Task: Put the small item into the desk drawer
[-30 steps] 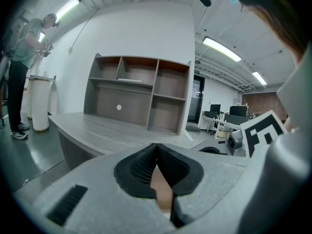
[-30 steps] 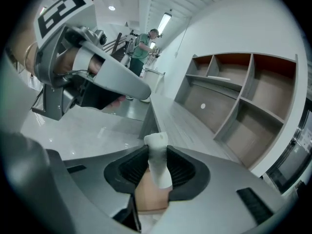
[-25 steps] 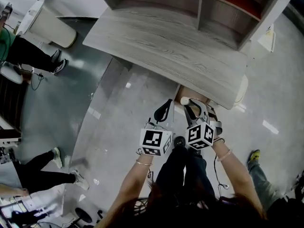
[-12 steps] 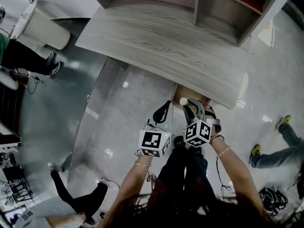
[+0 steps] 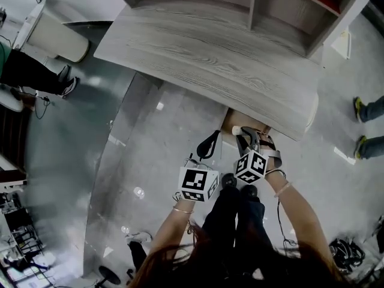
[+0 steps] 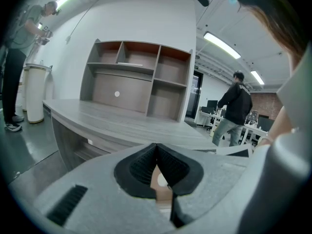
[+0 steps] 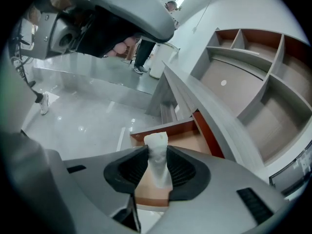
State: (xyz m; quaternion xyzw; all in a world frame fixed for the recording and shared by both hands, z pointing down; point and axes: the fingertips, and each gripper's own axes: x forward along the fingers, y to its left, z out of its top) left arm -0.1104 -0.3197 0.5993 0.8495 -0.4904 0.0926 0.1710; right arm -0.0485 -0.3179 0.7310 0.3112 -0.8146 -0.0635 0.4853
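– Polished grey floor [image 5: 150, 143] lay all round, and a grey wood-grain desk [image 5: 210, 53] carried a shelf unit [image 5: 276, 11] along its far edge. Where was the drawer?

– Under the desk's right end, below its front edge. The drawer [image 7: 183, 133] stood pulled out, and the brown bottom looked bare as far as it showed.

– And the small item?

– The small item [image 7: 158, 155] was in the air, clamped in the right gripper [image 5: 250, 143]. It hung above the open drawer without touching it.

– Why was it held that way?

– The gripper tilted downward, so the item pointed at the opening. My guess was that a release from there would land it inside the drawer and not on the floor.

– How was it pinched?

– The pads pressed its lower part from both sides, and its top stuck out past the jaws. That left the grip narrow but firm, with the item upright between them.

– What did it look like?

– It was a white, matte, stubby lump, roughly squared at the top and a little uneven on the surface. I could not tell what it was.

– And the other hand?

– The left gripper [image 6: 156, 155] had its jaws closed together with nothing between them. It hung just beside the right one, on its left, over the floor in front of the drawer. It seemed to be parked aside, since dropping the item needed only one hand.
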